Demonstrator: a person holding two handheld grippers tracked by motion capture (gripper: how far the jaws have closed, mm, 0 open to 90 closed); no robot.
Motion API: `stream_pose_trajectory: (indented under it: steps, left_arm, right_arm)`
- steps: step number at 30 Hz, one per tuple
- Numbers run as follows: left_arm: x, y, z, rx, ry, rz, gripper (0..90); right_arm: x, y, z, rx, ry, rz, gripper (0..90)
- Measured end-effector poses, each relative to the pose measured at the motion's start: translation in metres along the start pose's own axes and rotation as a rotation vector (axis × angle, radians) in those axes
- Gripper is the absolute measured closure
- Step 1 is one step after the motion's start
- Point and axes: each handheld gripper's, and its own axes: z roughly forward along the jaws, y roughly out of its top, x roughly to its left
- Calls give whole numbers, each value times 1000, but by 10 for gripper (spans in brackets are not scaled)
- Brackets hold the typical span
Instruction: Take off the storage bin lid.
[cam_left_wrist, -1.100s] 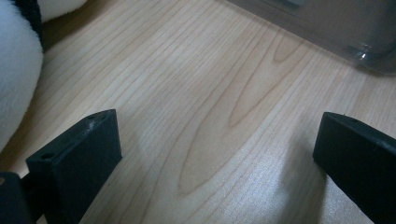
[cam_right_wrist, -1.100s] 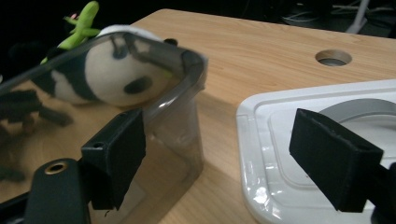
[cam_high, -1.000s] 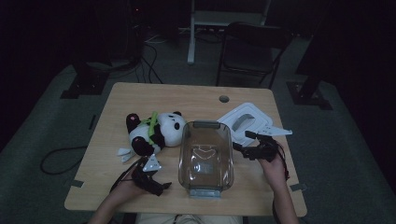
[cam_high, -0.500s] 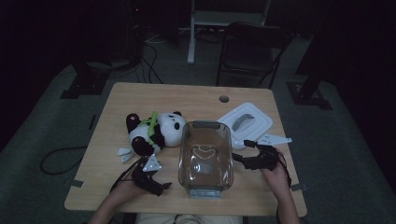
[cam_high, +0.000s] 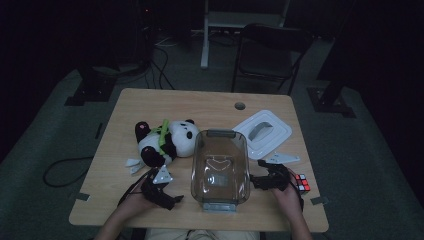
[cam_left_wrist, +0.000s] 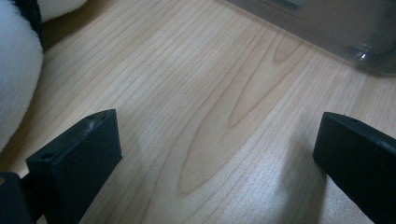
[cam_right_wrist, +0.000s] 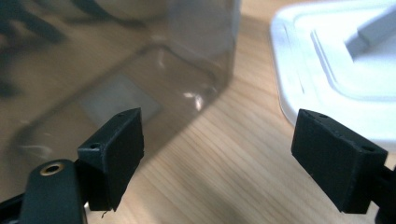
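My right gripper (cam_high: 261, 182) has come back from the 2 o'clock side of the table, where it hovered near the white moulded plastic lid (cam_high: 263, 133) a second ago, and now sits low at the right wall of the clear rectangular plastic container (cam_high: 220, 169). In the right gripper view its jaws stand wide apart with nothing between them; the container's rounded corner (cam_right_wrist: 196, 70) lies at 11 o'clock of the gap and the lid's edge (cam_right_wrist: 327, 74) at 1 o'clock, bare wood between.

Just behind my right hand, at 3 o'clock of it, the small multicoloured puzzle cube (cam_high: 301, 182) rests on the light wooden table (cam_high: 200, 107), untouched.

My left gripper (cam_high: 169, 198) has barely shifted. It rests at 8 o'clock of the container, jaws spread wide and empty over bare tabletop, with the black-and-white plush panda (cam_left_wrist: 18, 70) at 10 o'clock in its own view and the container's base (cam_left_wrist: 336, 32) at 1 o'clock.

I read the retreat as the right hand lining up on the container's side, or preparing to turn for the cube. The container is open and empty, so loading has not begun.
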Motion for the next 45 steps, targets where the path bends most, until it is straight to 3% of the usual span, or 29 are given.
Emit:
stream_pose_trajectory:
  steps: [3,8,18,22,25,30,45]
  left_arm:
    - [0,0,0,0,0,0,15]
    - [0,0,0,0,0,0,15]
    - [0,0,0,0,0,0,15]
    - [0,0,0,-1,3,-4,15]
    - [-1,0,0,-2,6,-8,15]
    - [-2,1,1,0,14,-15,15]
    - [-3,2,1,-1,27,-29,14]
  right_arm:
    - [1,-4,6,15,-39,9,166]
    - [6,-8,12,52,-70,-27,165]
    - [7,-19,24,111,-86,-64,138]
    - [10,-18,26,125,-102,-107,133]
    - [10,-18,26,127,-103,-100,133]
    - [14,-19,26,122,-153,-56,130]
    - [13,-18,27,123,-155,-54,121]
